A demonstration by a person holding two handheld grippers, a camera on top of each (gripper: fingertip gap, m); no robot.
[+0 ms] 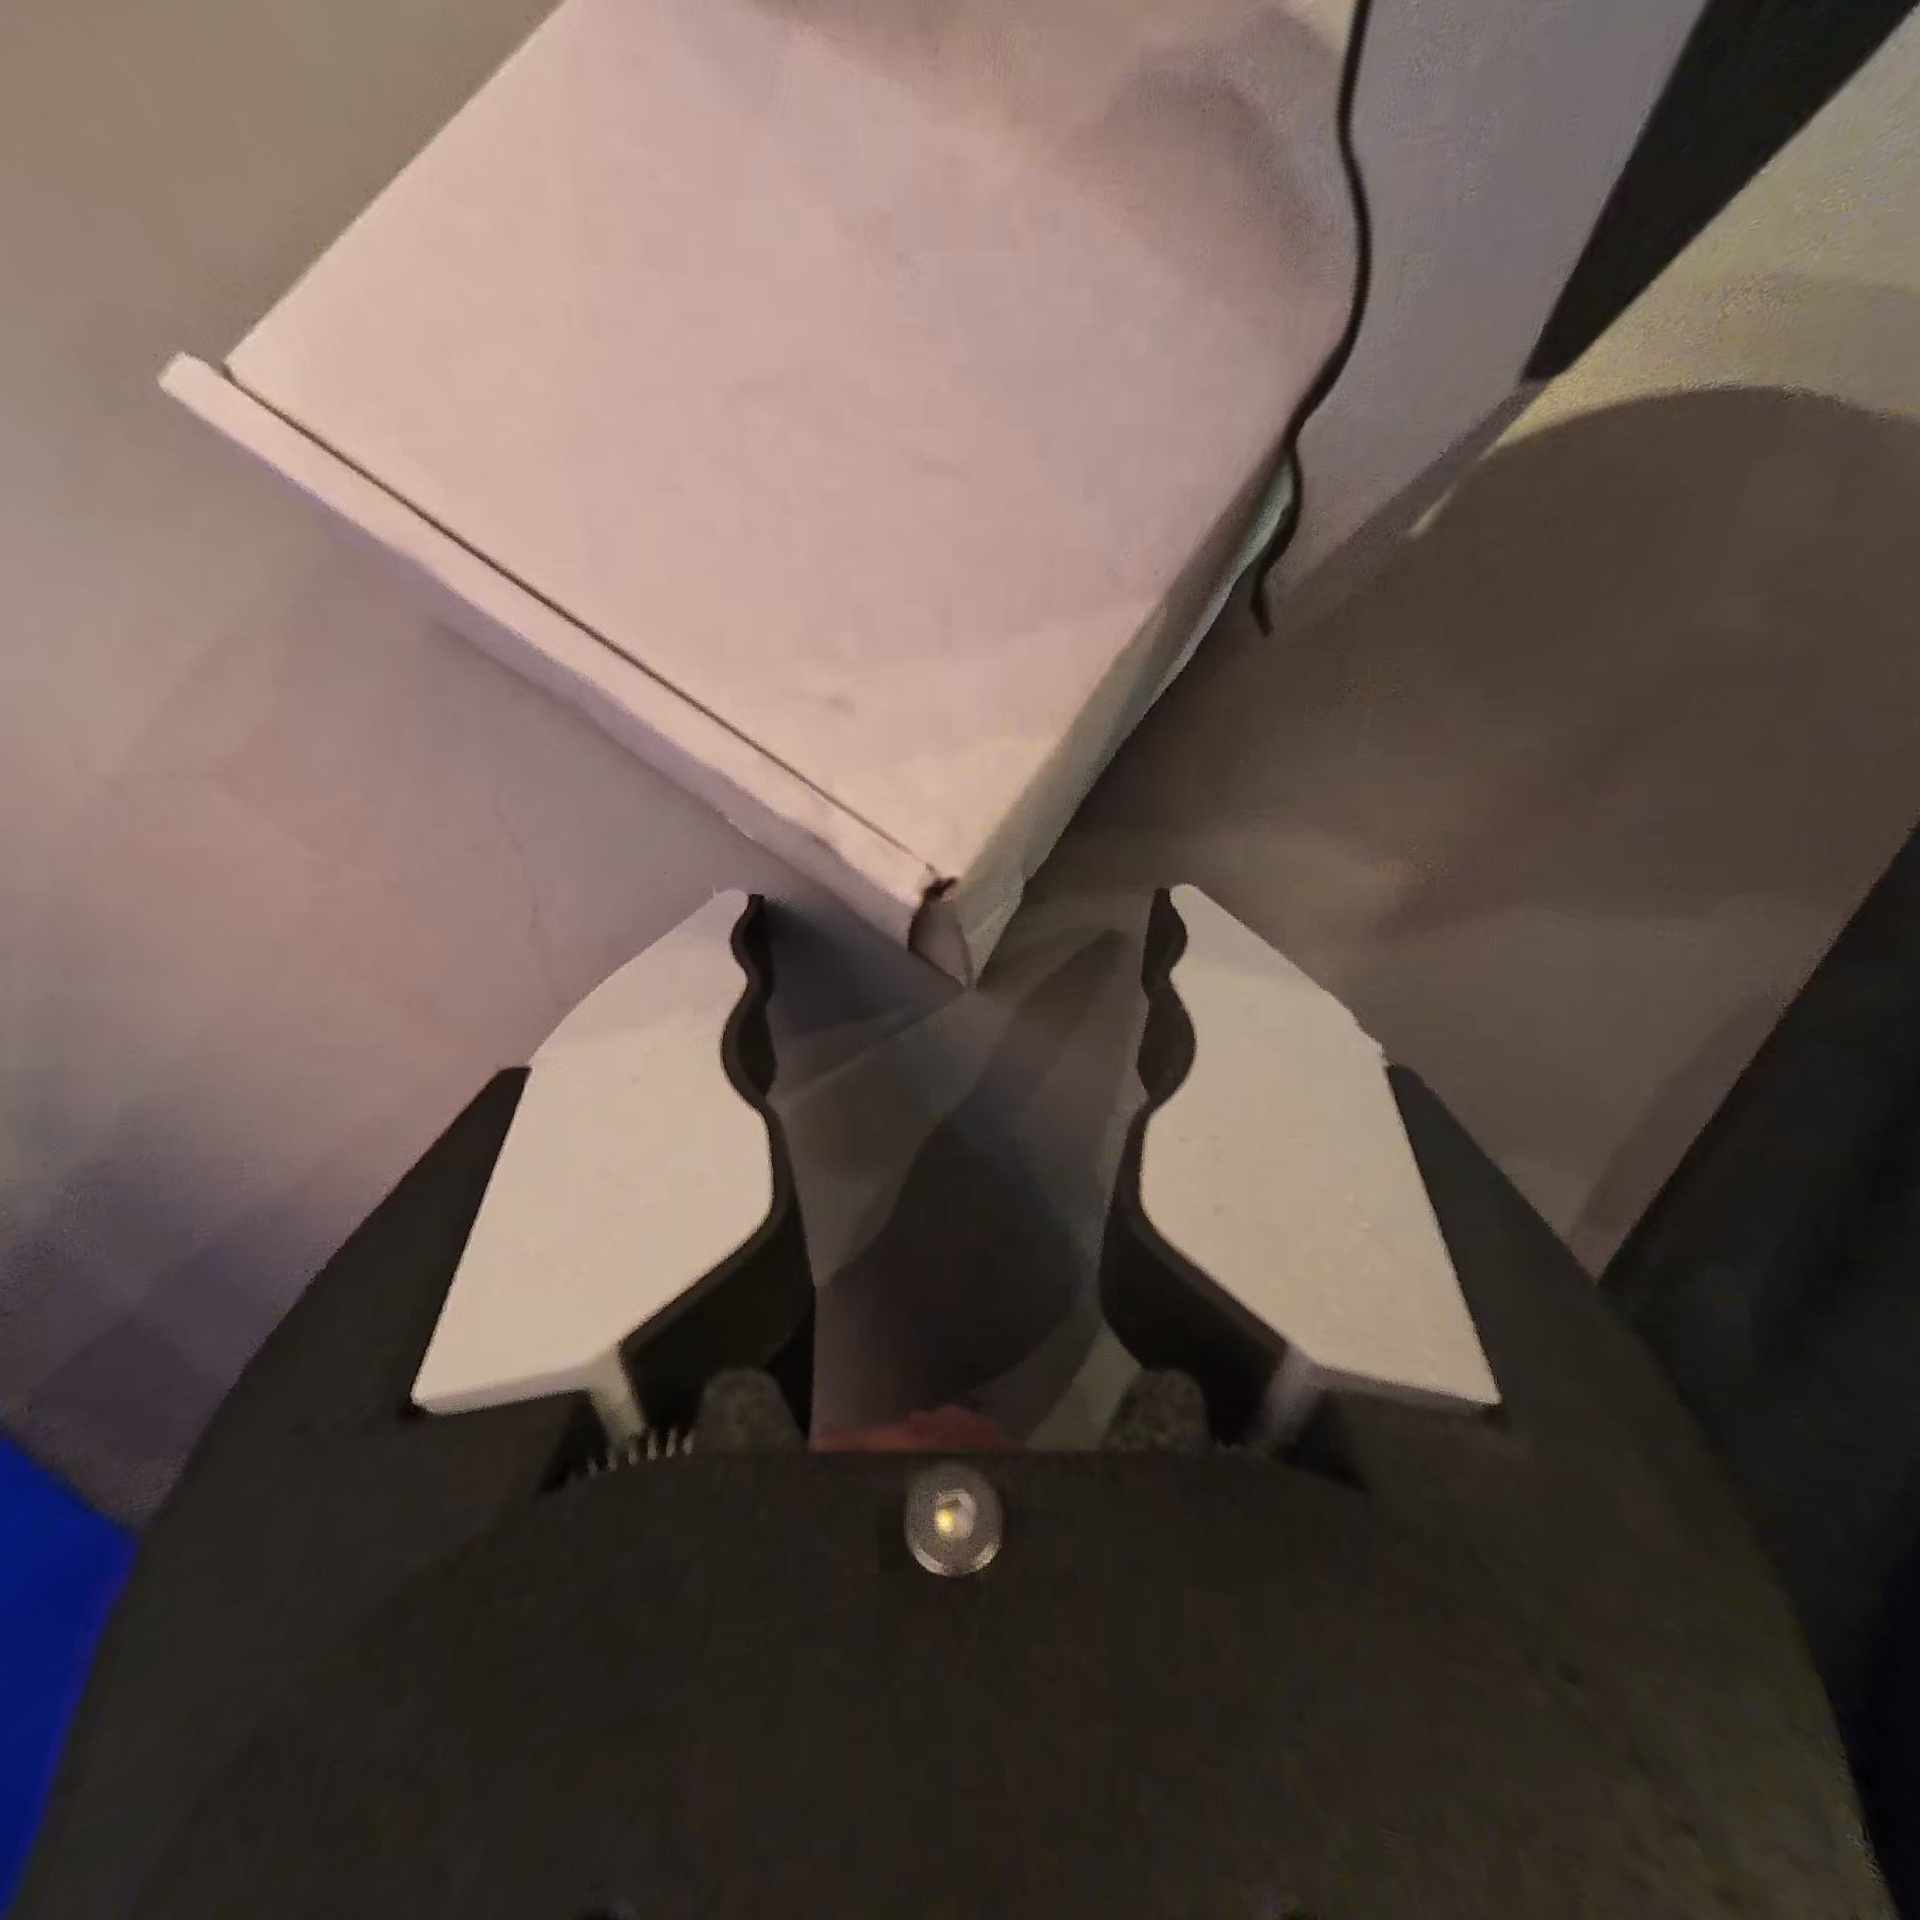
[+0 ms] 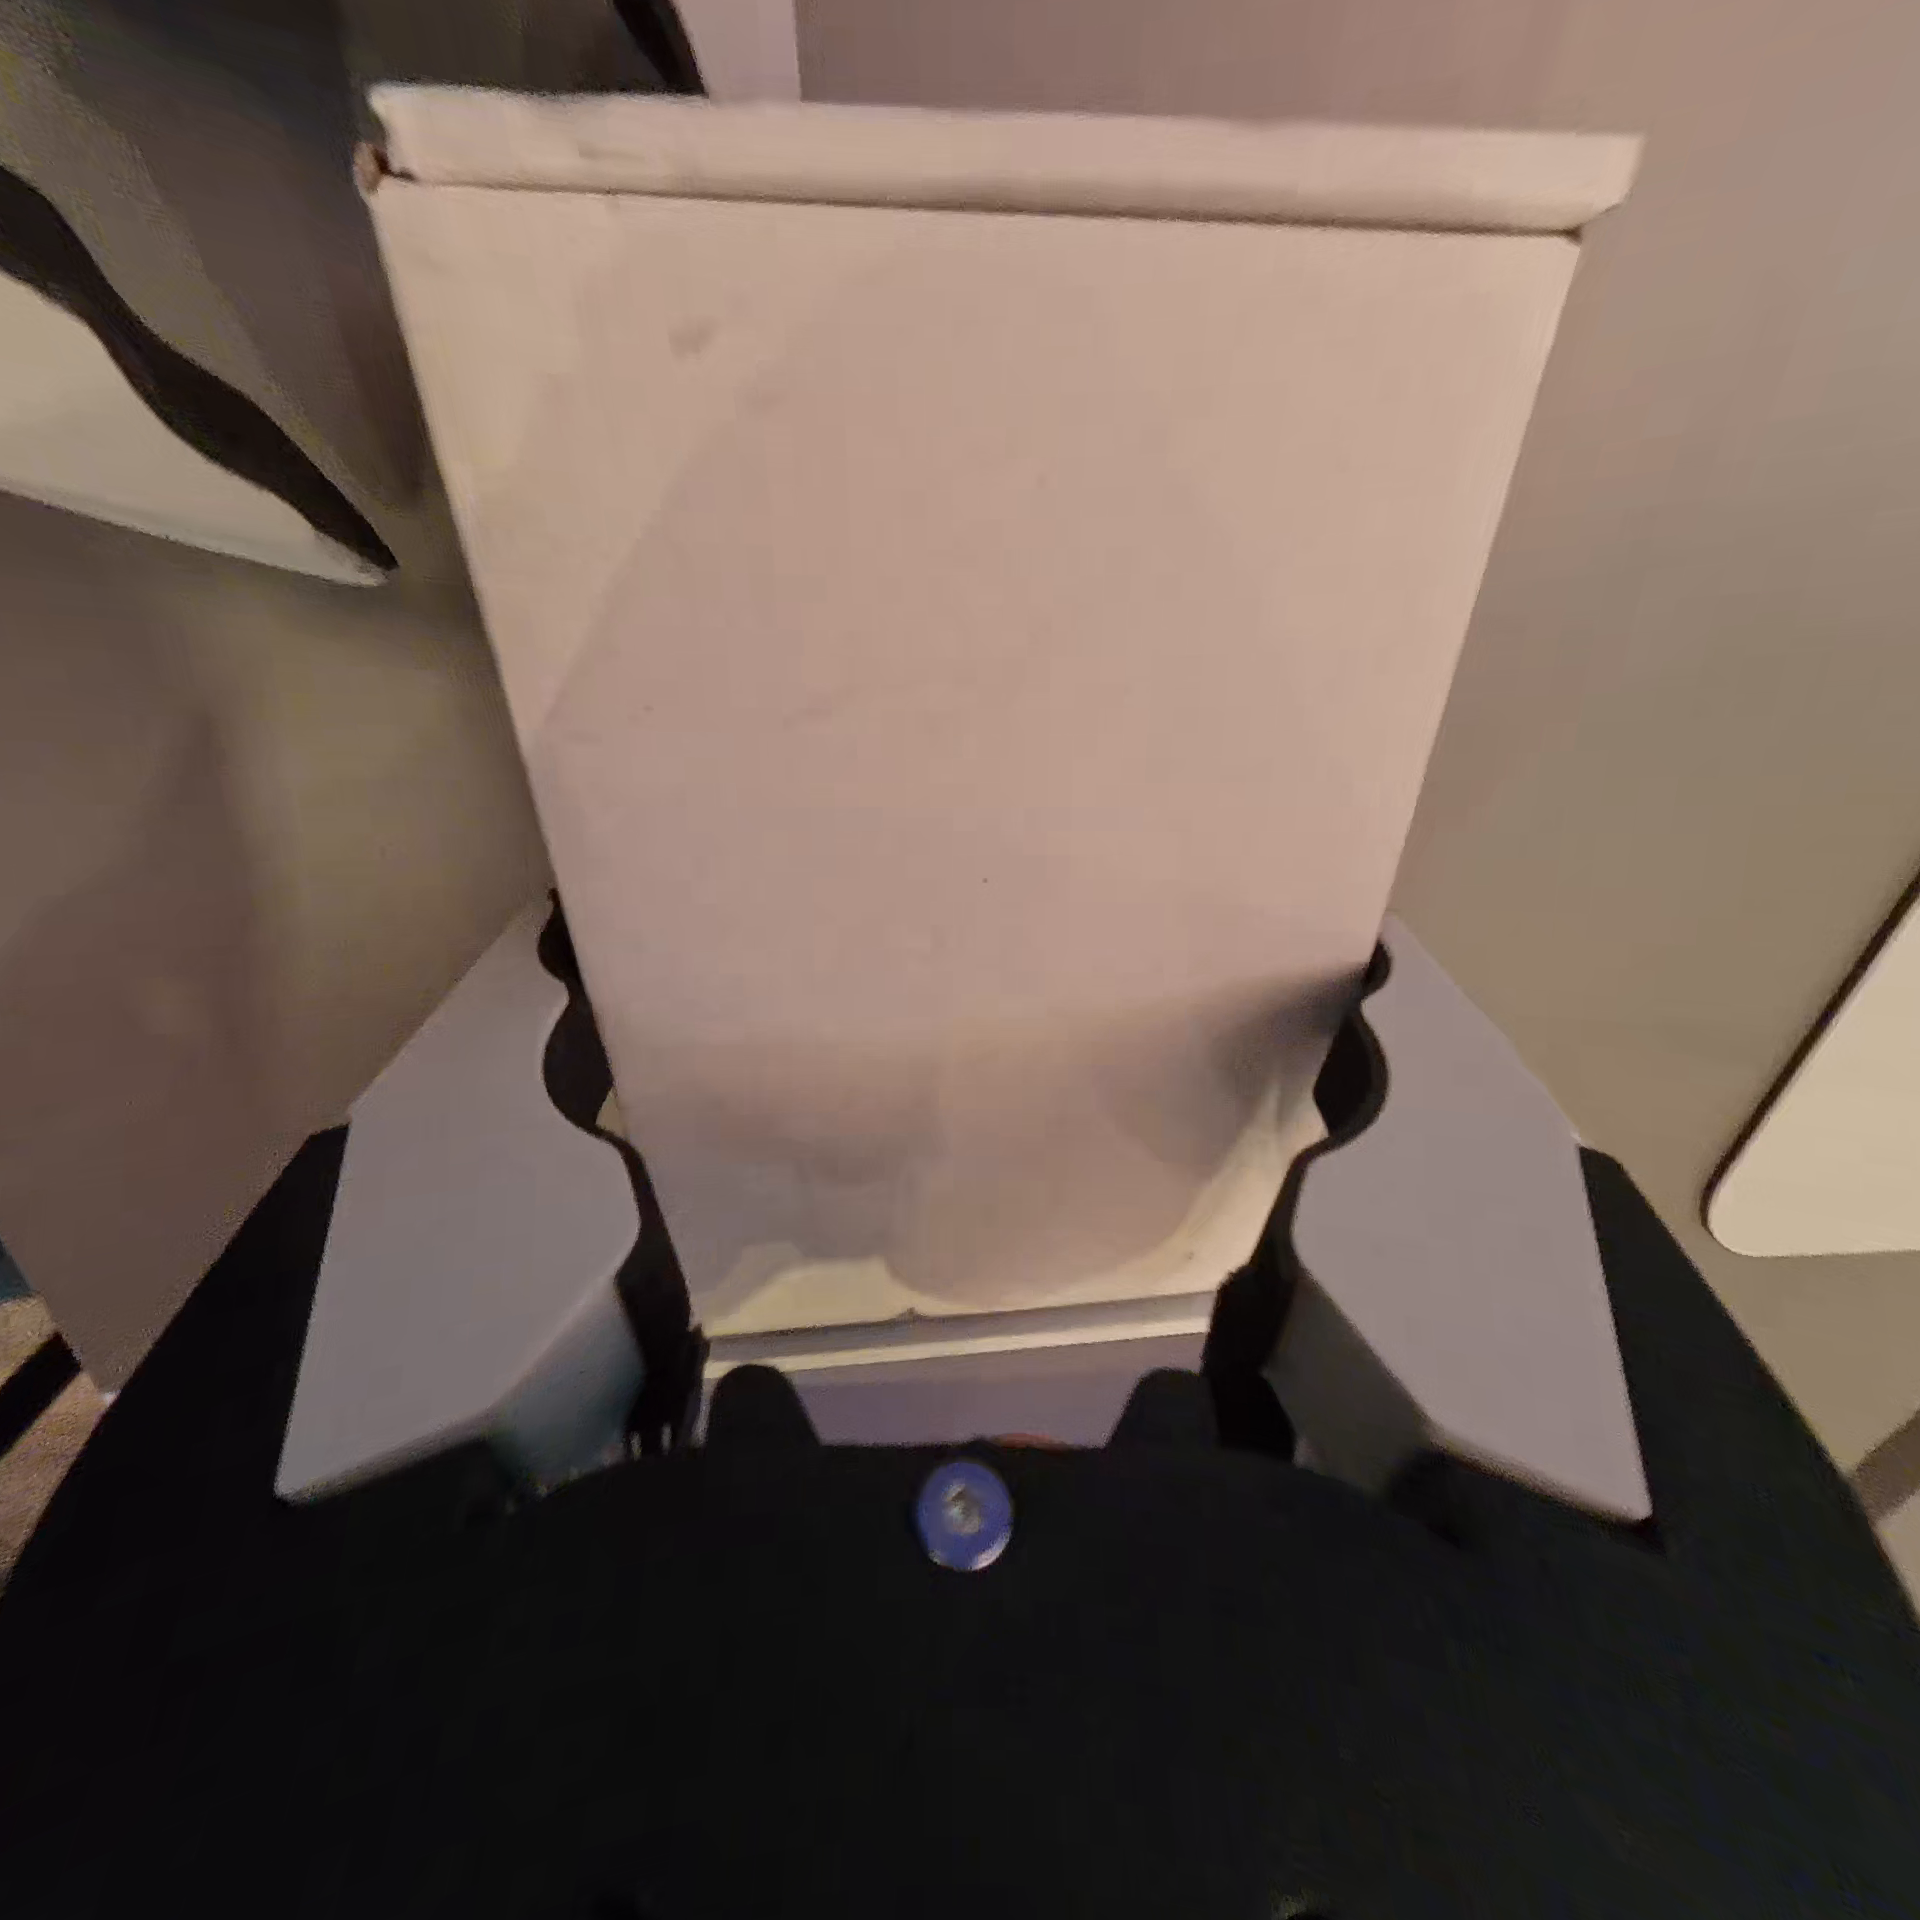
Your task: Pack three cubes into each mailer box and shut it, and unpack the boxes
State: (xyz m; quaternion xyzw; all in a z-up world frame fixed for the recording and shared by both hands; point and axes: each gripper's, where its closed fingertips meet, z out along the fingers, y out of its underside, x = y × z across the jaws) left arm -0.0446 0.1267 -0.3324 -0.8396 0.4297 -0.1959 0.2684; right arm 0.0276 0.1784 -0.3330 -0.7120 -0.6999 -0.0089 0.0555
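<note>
Mailer box (image 2: 977,665) is white, shut, and plain, no print or label on any face I can see. It sits clamped between the fingers of the right tongs (image 2: 961,1039), long axis running straight away from them, the lid's folded edge at the far end. Left tongs (image 1: 961,935) are spread apart with nothing in them, fingertips just short of the box's near corner (image 1: 940,914). A thin black cable (image 1: 1351,260) hangs beside the box. Pale worktop (image 1: 260,883) behind the box, and a bit of something blue (image 1: 52,1538) off at the edge near the left tongs.
</note>
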